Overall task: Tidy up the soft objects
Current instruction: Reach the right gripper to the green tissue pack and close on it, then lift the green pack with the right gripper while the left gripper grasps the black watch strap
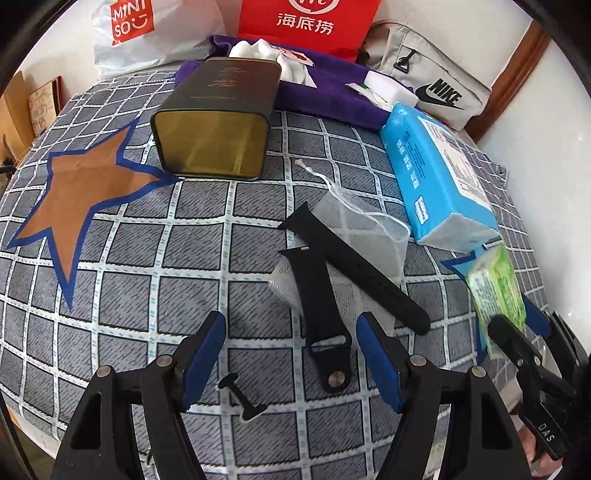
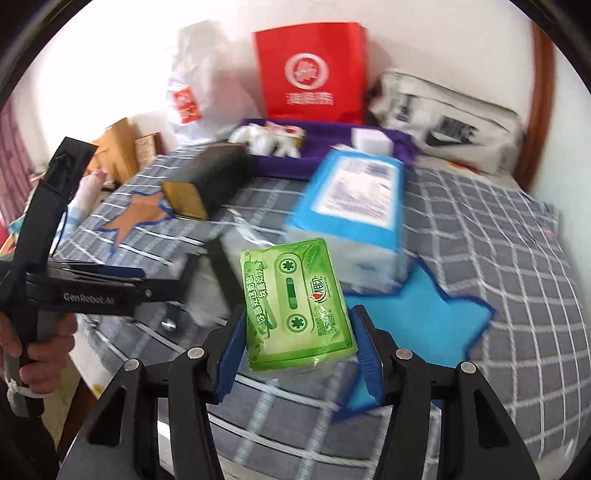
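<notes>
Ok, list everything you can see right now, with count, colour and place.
green tissue pack: 1, green, between the right jaws
blue tissue pack: 1, blue, right side of the bed
watch straps: 2, black, crossed on the mesh pouch
mesh pouch: 1, white, mid bed
tin: 1, dark with gold inside, on its side
purple towel: 1, rear
red bag: 1, at the wall
Nike bag: 1, grey, rear right
left gripper: open, above the bed
right gripper: shut on the green pack
</notes>
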